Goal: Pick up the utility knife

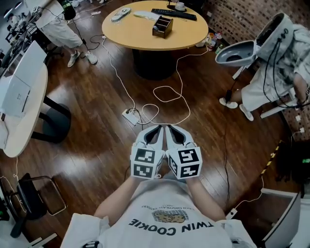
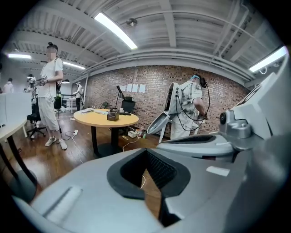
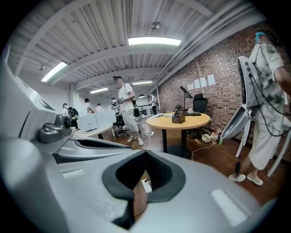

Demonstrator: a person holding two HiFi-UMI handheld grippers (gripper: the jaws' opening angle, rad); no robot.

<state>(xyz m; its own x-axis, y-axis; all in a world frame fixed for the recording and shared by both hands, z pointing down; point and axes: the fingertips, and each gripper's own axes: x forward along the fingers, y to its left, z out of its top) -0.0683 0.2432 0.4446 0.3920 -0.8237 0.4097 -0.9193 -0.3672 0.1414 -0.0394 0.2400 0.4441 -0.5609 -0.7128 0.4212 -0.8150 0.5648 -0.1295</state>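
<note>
My left gripper point(image 1: 156, 129) and right gripper point(image 1: 170, 129) are held side by side at chest height over the wooden floor, both shut and empty. In the left gripper view the left gripper's point(image 2: 146, 154) dark pads meet at the tip, and the same shows for the right gripper point(image 3: 145, 155) in the right gripper view. Ahead stands a round yellow table point(image 1: 140, 34) with a small brown box point(image 1: 162, 26), a black keyboard point(image 1: 173, 14) and a few pale objects point(image 1: 145, 15). I cannot tell whether any of these is the utility knife.
A white power strip point(image 1: 131, 116) and looping white cables point(image 1: 167, 92) lie on the floor between me and the table. A person point(image 1: 60, 26) stands at the far left, another point(image 1: 273, 68) at the right. A white desk point(image 1: 22, 104) and a black chair point(image 1: 29, 198) are at the left.
</note>
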